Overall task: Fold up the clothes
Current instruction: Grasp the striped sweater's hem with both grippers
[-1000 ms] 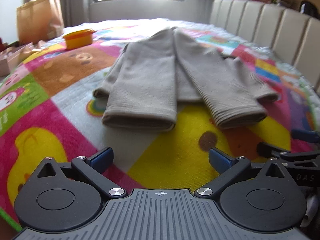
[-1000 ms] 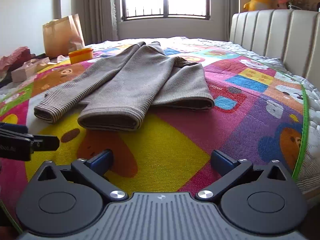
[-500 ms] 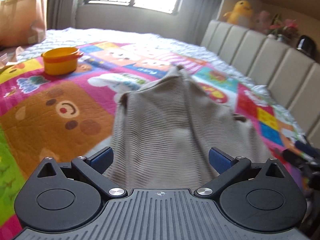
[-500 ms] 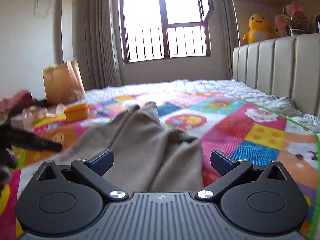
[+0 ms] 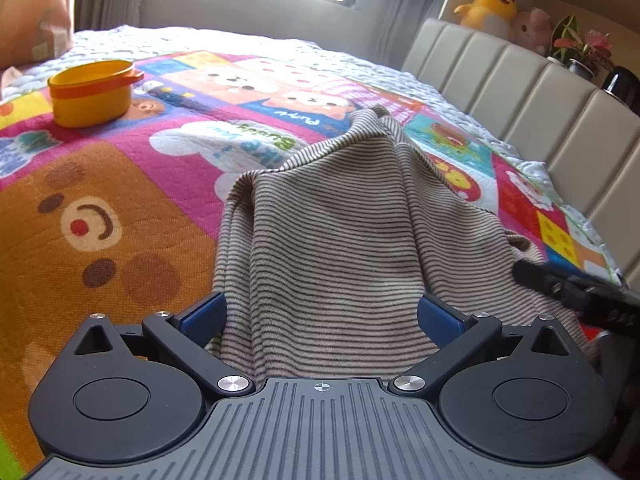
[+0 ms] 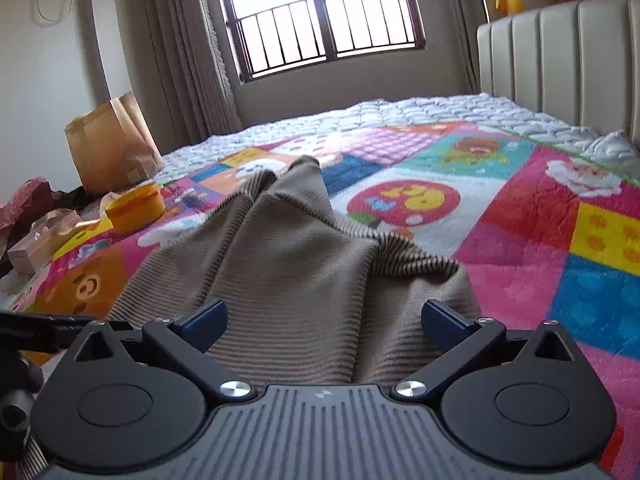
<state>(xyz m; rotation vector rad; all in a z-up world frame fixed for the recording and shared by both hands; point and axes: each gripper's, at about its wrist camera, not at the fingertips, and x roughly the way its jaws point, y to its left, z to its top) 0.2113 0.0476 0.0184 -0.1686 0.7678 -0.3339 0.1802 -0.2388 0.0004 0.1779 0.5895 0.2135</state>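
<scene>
A beige, finely striped garment (image 5: pixel 340 232) lies partly folded on the colourful bed mat (image 5: pixel 120 200). My left gripper (image 5: pixel 320 314) is open, low over the garment's near end, and the cloth fills the space between its blue fingertips (image 5: pixel 204 314). In the right wrist view the same garment (image 6: pixel 288 272) runs away from me toward the window. My right gripper (image 6: pixel 325 320) is also open, with cloth between its wide-apart pads. Each gripper shows at the edge of the other's view: the right one (image 5: pixel 576 292), the left one (image 6: pixel 40 326).
An orange tub (image 5: pixel 92 92) stands on the mat to the far left. A brown paper bag (image 6: pixel 112 148) and small boxes (image 6: pixel 44 236) sit beyond the mat's left edge. A padded headboard (image 5: pixel 540 92) runs along the right side, with plush toys (image 5: pixel 488 4) above it.
Both grippers have moved forward from the mat's near edge over the garment's folded sleeve ends. The cloth now lies between their fingers. Both stayed open.
</scene>
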